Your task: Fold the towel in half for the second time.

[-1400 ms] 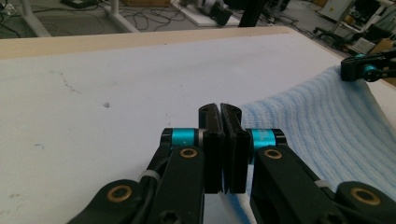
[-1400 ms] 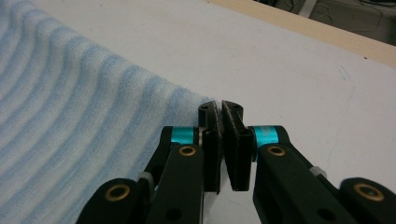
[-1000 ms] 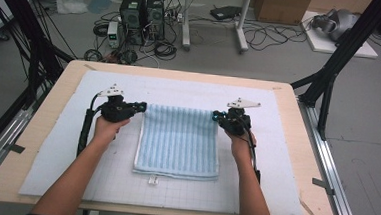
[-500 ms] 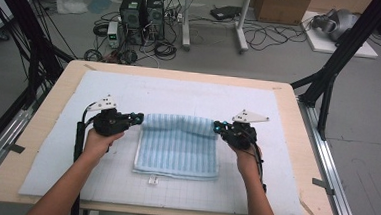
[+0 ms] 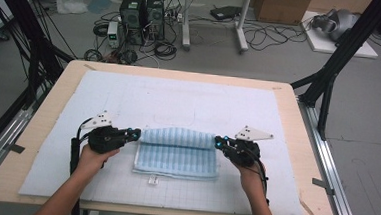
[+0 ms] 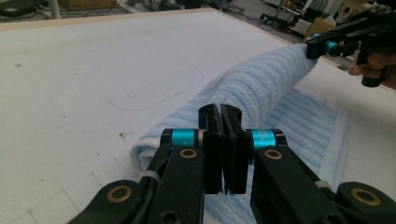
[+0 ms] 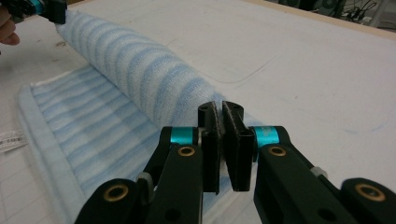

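A light blue striped towel [image 5: 178, 154] lies on the white mat [image 5: 179, 97], its far edge lifted and curled over toward the near edge. My left gripper [image 5: 137, 133] is shut on the left end of that raised fold, and my right gripper [image 5: 217, 141] is shut on the right end. In the left gripper view the jaws [image 6: 220, 112] stand pressed together at the towel [image 6: 261, 88], with the other gripper [image 6: 322, 46] at the fold's far end. The right gripper view shows the same: jaws [image 7: 219, 109] shut at the towel [image 7: 140, 74], the other gripper [image 7: 46, 9] far off.
The mat covers most of a wooden table [image 5: 297, 129]. A small white tag [image 5: 153, 181] pokes out at the towel's near edge. Black frame posts stand at both sides of the table. Computers, cables and boxes lie on the floor beyond it.
Both grippers have moved toward the person's side, drawing the towel's far edge up and over. The flat towel now shows a rolled fold across its far part.
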### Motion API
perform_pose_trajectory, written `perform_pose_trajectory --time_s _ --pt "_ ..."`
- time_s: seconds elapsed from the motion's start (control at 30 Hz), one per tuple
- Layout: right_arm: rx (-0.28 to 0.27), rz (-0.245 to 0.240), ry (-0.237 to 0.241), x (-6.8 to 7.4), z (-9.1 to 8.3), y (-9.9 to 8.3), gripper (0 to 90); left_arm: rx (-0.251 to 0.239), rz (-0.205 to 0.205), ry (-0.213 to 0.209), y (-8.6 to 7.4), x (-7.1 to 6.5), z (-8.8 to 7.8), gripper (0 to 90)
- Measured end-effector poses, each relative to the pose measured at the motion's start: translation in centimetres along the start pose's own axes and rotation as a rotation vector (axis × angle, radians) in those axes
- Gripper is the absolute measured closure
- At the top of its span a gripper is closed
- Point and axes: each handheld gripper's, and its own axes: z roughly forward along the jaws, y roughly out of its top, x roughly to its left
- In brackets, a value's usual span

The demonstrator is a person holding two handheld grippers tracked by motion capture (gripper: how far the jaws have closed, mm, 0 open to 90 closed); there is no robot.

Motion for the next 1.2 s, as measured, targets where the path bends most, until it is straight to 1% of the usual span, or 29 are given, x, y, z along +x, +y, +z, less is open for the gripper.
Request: perform_pose_trajectory --time_s 0.1,0.27,0.33,0.43,0.6,0.73,0.8,0.87,0.93,0.97,1.0,1.03,1.07,1.1,1.13,1.17,1.2 --pt "0.004 0.005 0.007 0.3 -0.3 -0.5 85.7 0.009 0.005 -0.007 -0.5 -0.4 -0.2 87.3" --pt "-0.004 0.0 0.023 1.2 -1.0 -1.3 85.5 0.024 0.018 -0.02 -1.3 -1.1 -0.8 87.3" --pt "-0.006 -0.014 0.025 1.5 -1.3 -1.6 85.5 0.03 0.024 -0.029 -1.5 -1.4 -1.0 87.2" --pt "-0.003 -0.011 0.035 2.1 -1.8 -2.0 85.5 0.039 0.032 -0.038 -1.7 -1.8 -1.4 87.2" --pt "0.006 -0.032 0.043 2.8 -2.3 -2.4 85.5 0.06 0.044 -0.049 -2.2 -2.3 -1.8 87.2" --pt "0.035 -0.055 0.043 3.3 -2.5 -2.8 85.5 0.086 0.045 -0.058 -2.8 -2.5 -1.9 87.1" --pt "0.049 -0.06 0.051 3.6 -2.4 -3.2 85.5 0.103 0.053 -0.063 -3.0 -2.6 -2.0 87.1" --pt "0.071 -0.062 0.05 3.8 -2.4 -3.5 85.4 0.112 0.048 -0.066 -3.2 -2.7 -2.0 86.9" --pt "0.08 -0.068 0.053 3.9 -2.4 -3.6 84.7 0.116 0.044 -0.075 -3.2 -2.7 -2.1 86.3" --pt "0.085 -0.071 0.05 4.0 -2.4 -3.7 83.5 0.109 0.043 -0.072 -3.2 -2.7 -2.1 84.5" --pt "0.085 -0.074 0.05 4.1 -2.4 -3.7 79.6 0.096 0.032 -0.057 -3.0 -2.7 -2.2 76.9" --pt "0.084 -0.077 0.046 4.1 -2.5 -3.7 71.2 0.084 0.013 -0.037 -2.7 -2.6 -2.2 64.7" --pt "0.073 -0.066 0.035 4.0 -2.7 -3.5 62.5 0.068 0.009 -0.014 -2.2 -2.4 -2.3 58.2" --pt "0.053 -0.047 0.024 3.9 -2.9 -3.1 58.2 0.041 0.012 0.003 -1.8 -2.2 -2.3 56.1" --pt "0.02 -0.031 0.016 3.6 -3.0 -2.7 54.0 0.018 0.002 0.019 -1.3 -2.1 -2.2 53.9" --pt "-0.007 -0.007 0.01 3.4 -3.1 -2.2 53.2 0.007 -0.005 0.023 -0.8 -1.9 -1.9 52.8" --pt "-0.019 0.002 0.005 3.2 -3.0 -1.7 53.3 -0.002 -0.013 0.02 -0.4 -1.9 -1.5 52.7"
